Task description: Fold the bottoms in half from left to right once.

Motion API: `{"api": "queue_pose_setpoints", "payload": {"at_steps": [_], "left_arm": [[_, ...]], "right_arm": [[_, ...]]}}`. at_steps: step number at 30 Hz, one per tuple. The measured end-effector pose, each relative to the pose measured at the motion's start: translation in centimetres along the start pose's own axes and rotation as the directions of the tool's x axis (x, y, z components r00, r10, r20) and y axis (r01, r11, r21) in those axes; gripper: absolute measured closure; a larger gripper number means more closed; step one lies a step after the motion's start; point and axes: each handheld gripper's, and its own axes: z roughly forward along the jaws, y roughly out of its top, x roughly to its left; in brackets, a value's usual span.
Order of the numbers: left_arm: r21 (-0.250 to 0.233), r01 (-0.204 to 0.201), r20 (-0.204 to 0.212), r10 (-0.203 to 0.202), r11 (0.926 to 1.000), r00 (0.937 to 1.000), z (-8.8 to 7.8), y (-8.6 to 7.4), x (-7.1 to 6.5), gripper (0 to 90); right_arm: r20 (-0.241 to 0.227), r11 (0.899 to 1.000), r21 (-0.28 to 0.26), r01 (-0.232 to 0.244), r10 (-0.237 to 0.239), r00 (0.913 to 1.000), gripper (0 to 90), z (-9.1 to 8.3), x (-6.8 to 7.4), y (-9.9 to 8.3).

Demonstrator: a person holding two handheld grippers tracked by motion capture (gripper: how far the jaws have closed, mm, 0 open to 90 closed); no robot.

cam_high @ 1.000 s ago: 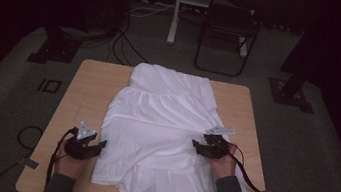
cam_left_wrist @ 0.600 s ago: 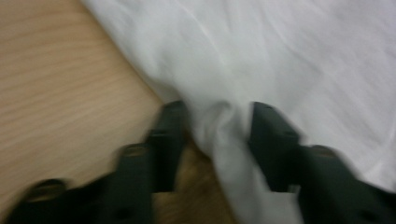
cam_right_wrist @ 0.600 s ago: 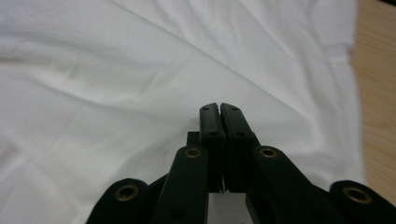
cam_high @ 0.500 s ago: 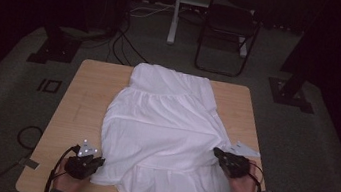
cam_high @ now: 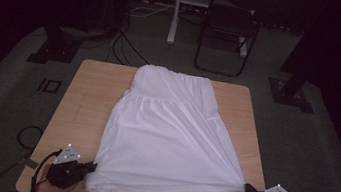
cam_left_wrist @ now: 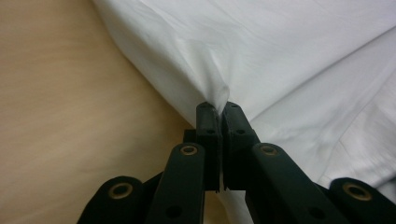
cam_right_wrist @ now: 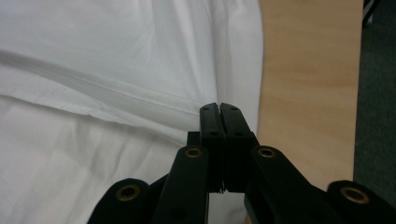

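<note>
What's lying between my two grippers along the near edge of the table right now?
In the high view, the white garment spans the whole stretch: the left gripper pinches its left edge, the right gripper its right edge, with the fabric drawn between them.

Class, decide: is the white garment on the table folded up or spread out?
Spread out: the white garment lies flat across the table, both near corners pinched.

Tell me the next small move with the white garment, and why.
Probably lift both hems a little and carry them toward the far edge to fold. The left gripper is shut on the garment at its near left edge, and the right gripper on its near right edge. The cloth is stretched taut between them on the table, so it looks ready to fold.
</note>
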Motion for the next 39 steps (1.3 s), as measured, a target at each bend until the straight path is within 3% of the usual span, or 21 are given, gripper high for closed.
{"api": "queue_pose_setpoints", "payload": {"at_steps": [2, 3, 4, 5, 7, 8, 12, 20, 22, 23, 27, 30, 33, 34, 35, 37, 39], "left_arm": [[0.017, -0.02, -0.003, 0.02, 0.9997, 0.9998, 0.4, -0.1, -0.1, 84.0], [0.013, -0.022, -0.009, 0.022, 0.9997, 0.9997, 0.6, -0.1, 0.0, 76.7], [-0.002, -0.019, -0.014, 0.019, 0.9998, 0.9997, 0.7, 0.0, 0.2, 69.8], [-0.013, -0.015, -0.013, 0.015, 0.9998, 0.9998, 0.7, 0.1, 0.4, 63.3], [-0.045, -0.005, -0.027, 0.004, 0.999, 0.9996, 0.7, 0.6, 0.9, 54.9], [-0.055, -0.006, -0.039, 0.004, 0.9985, 0.9992, 0.7, 1.1, 1.3, 53.5], [-0.078, -0.003, -0.075, -0.003, 0.997, 0.9972, 1.7, 2.9, 3.0, 47.4], [-0.068, 0.022, -0.131, -0.031, 0.9975, 0.9909, 5.9, 6.2, 7.0, 43.8], [-0.068, 0.028, -0.131, -0.036, 0.9973, 0.9907, 6.2, 6.5, 7.2, 43.7], [-0.042, 0.023, -0.146, -0.029, 0.9988, 0.9889, 7.3, 7.2, 7.7, 43.6], [0.008, 0.025, -0.159, -0.023, 0.9996, 0.9869, 9.0, 7.5, 7.8, 43.0], [0.034, 0.028, -0.154, -0.023, 0.999, 0.9878, 10.0, 7.3, 7.7, 46.3], [0.034, 0.021, -0.147, -0.015, 0.9992, 0.989, 10.1, 7.3, 7.5, 66.6], [0.029, 0.007, -0.14, -0.002, 0.9996, 0.9902, 10.0, 7.4, 7.3, 74.9], [0.02, -0.003, -0.136, 0.006, 0.9998, 0.9907, 9.9, 7.4, 7.2, 84.3], [0.0, -0.021, -0.124, 0.02, 0.9998, 0.992, 9.4, 7.5, 6.9, 88.9], [-0.028, -0.038, -0.12, 0.034, 0.9989, 0.9923, 8.7, 7.4, 6.5, 89.4]], "right_arm": [[-0.005, 1.0, 0.026, -0.01, 0.01, 0.9999, 88.8, 0.3, 0.0, -0.8], [-0.027, 0.999, 0.049, -0.015, 0.017, 0.9995, 88.0, 0.7, -0.2, -1.2], [-0.029, 0.998, 0.059, -0.011, 0.013, 0.9995, 84.9, 1.0, -0.2, -1.3], [-0.031, 0.997, 0.075, -0.005, 0.008, 0.9995, 74.4, 1.3, -0.2, -1.2], [-0.046, 0.998, 0.054, 0.008, -0.006, 0.9989, 59.3, 1.5, -0.2, -0.7], [-0.054, 0.999, 0.042, 0.009, -0.007, 0.9985, 56.0, 1.5, -0.2, -0.3], [-0.063, 0.999, 0.004, 0.033, -0.032, 0.9975, 51.7, 2.7, -0.5, 2.5], [-0.104, 0.998, 0.027, 0.058, -0.055, 0.9931, 52.7, 11.0, -1.1, 8.4], [-0.109, 0.998, 0.033, 0.055, -0.051, 0.9927, 52.4, 13.2, -1.2, 9.8], [-0.112, 0.998, 0.04, 0.05, -0.045, 0.9927, 52.3, 14.7, -1.2, 10.7], [-0.093, 0.996, 0.077, 0.042, -0.034, 0.9951, 50.4, 18.0, -1.2, 12.7], [-0.089, 0.995, 0.1, 0.025, -0.016, 0.9959, 51.0, 20.0, -1.3, 13.4], [-0.103, 0.99, 0.136, 0.025, -0.011, 0.9946, 53.7, 21.5, -1.1, 13.7], [-0.1, 0.988, 0.153, 0.023, -0.008, 0.9949, 59.1, 21.8, -1.0, 13.8], [-0.094, 0.985, 0.17, 0.035, -0.02, 0.9954, 73.4, 22.2, -0.8, 13.8], [-0.093, 0.983, 0.176, 0.044, -0.027, 0.9952, 88.3, 22.2, -0.6, 13.9], [-0.092, 0.988, 0.142, 0.056, -0.044, 0.9948, 89.2, 21.4, -0.3, 14.3]]}}
